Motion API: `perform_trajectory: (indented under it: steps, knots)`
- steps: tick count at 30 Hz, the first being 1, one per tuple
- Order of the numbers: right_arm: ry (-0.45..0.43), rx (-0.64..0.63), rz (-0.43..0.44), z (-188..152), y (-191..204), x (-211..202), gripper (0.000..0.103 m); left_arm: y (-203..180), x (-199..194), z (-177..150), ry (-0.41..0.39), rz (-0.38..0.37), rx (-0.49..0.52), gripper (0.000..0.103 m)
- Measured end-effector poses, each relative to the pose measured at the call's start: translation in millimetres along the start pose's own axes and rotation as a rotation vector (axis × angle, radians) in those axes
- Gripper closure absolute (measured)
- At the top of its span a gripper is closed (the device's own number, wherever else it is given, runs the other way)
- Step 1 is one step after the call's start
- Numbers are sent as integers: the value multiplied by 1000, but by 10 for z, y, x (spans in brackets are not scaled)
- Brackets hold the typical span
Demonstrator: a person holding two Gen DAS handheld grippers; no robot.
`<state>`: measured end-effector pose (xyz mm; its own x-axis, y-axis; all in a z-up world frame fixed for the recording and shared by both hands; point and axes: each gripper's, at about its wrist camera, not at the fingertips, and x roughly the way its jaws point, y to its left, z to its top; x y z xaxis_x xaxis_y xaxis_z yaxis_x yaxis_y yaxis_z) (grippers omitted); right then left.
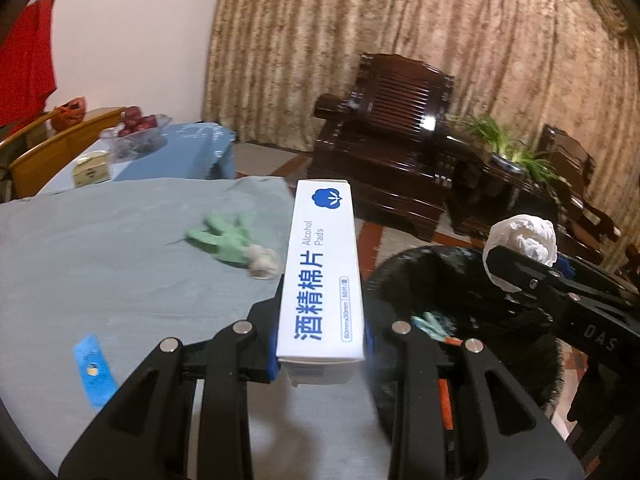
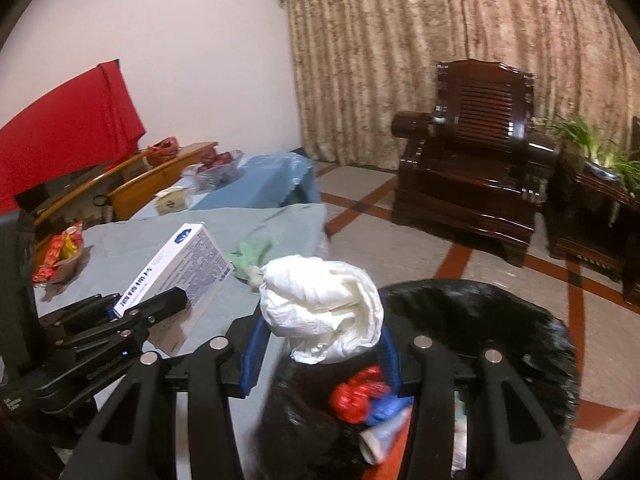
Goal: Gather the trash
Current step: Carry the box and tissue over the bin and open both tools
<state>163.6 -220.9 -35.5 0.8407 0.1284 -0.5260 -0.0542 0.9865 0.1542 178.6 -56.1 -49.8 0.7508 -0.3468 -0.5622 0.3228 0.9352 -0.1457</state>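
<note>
My left gripper point(image 1: 322, 360) is shut on a white alcohol pads box point(image 1: 322, 276) and holds it above the table's right edge; the box also shows in the right wrist view point(image 2: 180, 276). My right gripper point(image 2: 320, 344) is shut on a crumpled white tissue wad point(image 2: 322, 304), held over the black trash bag point(image 2: 500, 320). The wad also shows in the left wrist view point(image 1: 520, 240) above the bag point(image 1: 460, 280). The bag holds red and blue wrappers point(image 2: 364, 396). A green glove point(image 1: 224, 240) lies on the grey-blue tablecloth point(image 1: 100, 260).
A blue wrapper point(image 1: 94, 368) lies near the table's front left. A red snack packet point(image 2: 60, 252) lies at the far left. A low blue table with a fruit bowl point(image 1: 136, 132) and tissue box point(image 1: 91, 168) stands behind. A dark wooden armchair point(image 2: 472, 168) and plant point(image 1: 508, 148) stand on the right.
</note>
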Motion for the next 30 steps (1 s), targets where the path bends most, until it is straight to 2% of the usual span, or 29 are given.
perform_trajectory:
  steps: [12,30]
  knots:
    - [-11,60,-109,-174,-552,-284,56,-658,208,-154,22,-101,81,74]
    - [41,117,-189,-487,-1103,-238,56,-1068,636,-401,89,-156,132,74]
